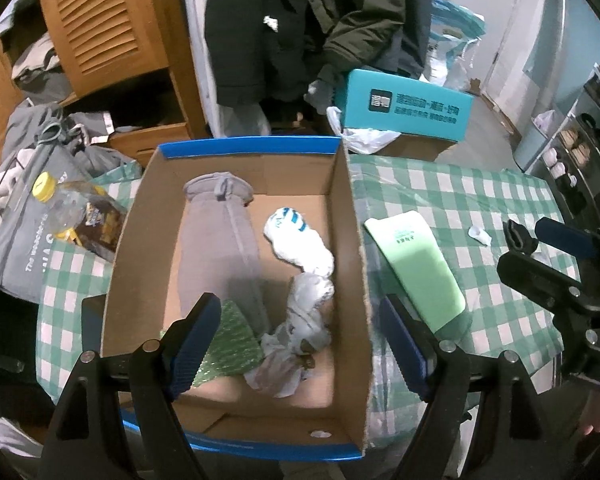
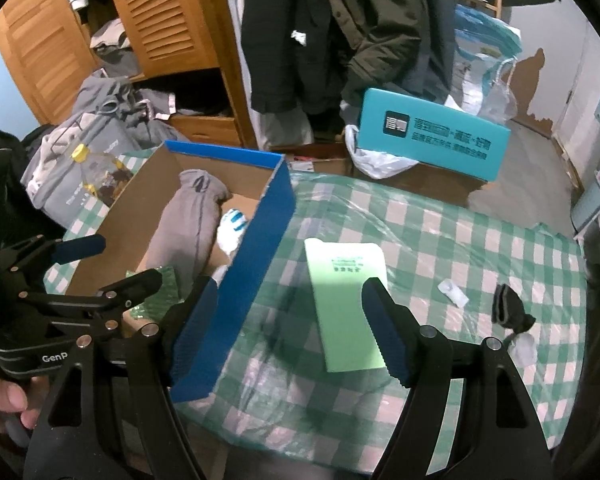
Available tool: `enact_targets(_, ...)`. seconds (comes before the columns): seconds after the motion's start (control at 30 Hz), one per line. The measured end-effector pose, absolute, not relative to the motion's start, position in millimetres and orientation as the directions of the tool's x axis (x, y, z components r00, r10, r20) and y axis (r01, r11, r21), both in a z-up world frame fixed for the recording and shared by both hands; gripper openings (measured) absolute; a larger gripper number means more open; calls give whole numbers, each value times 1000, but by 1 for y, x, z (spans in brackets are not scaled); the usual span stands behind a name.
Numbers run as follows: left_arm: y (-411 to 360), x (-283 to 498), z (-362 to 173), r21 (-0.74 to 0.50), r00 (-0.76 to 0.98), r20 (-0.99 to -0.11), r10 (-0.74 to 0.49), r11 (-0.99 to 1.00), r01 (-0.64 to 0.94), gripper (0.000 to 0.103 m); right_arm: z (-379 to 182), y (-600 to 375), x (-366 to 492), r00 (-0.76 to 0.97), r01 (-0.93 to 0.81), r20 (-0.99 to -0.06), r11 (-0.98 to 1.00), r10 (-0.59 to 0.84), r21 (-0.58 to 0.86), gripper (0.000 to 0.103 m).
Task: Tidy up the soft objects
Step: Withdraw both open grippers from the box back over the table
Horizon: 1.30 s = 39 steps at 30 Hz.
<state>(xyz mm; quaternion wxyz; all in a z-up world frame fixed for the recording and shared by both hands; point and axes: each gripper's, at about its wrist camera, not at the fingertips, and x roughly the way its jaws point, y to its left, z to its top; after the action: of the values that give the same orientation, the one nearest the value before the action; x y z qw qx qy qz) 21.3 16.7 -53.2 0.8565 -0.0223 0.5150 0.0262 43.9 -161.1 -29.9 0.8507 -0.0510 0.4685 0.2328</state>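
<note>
Your left tongs [image 1: 300,344] are released, both blue-padded jaws spread wide and holding nothing. They hover over the near end of the cardboard box [image 1: 356,240], which sits on the worktop [image 1: 480,200] covered in a green-and-white checked cloth. The right jaw sits over the box's right wall.

Inside the box you have four soft items. A grey fabric pouch [image 1: 220,248] lies lengthwise along the left side, its drawn neck toward the far wall. A white sock with blue stripes [image 1: 296,240] lies to the right of the pouch, near the middle of the floor. A crumpled pale grey cloth [image 1: 296,340] lies nearer you, touching the sock's near end. A green bubble-wrap piece [image 1: 228,344] lies at the near left, partly hidden behind the left jaw.

Your right tongs [image 2: 288,328] are also released and grasp nothing. They hover above the worktop just right of the box's blue outer wall [image 2: 252,272]. A light green flat packet [image 2: 344,304] lies on the cloth between the jaws, its near corner behind the right jaw pad. A small dark fabric item [image 2: 508,310] lies on the cloth well to the right, and a small white scrap [image 2: 452,292] lies between it and the packet.

A plastic bottle with a yellow cap [image 1: 72,212] lies outside the box on its left. A teal carton [image 1: 404,108] stands beyond the far edge of the worktop.
</note>
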Motion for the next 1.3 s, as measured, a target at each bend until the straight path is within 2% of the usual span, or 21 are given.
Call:
enact_targets(1.0,-88,46,-82,43,383,-923,-24,985,165,83,-52,-271,51,470,-284,-847,951,249,122,75)
enact_targets(1.3,-107,58,-94,25,347,-937,-48,979,203,83,-62,-300,56,462,-240,-861,964,214,111,75)
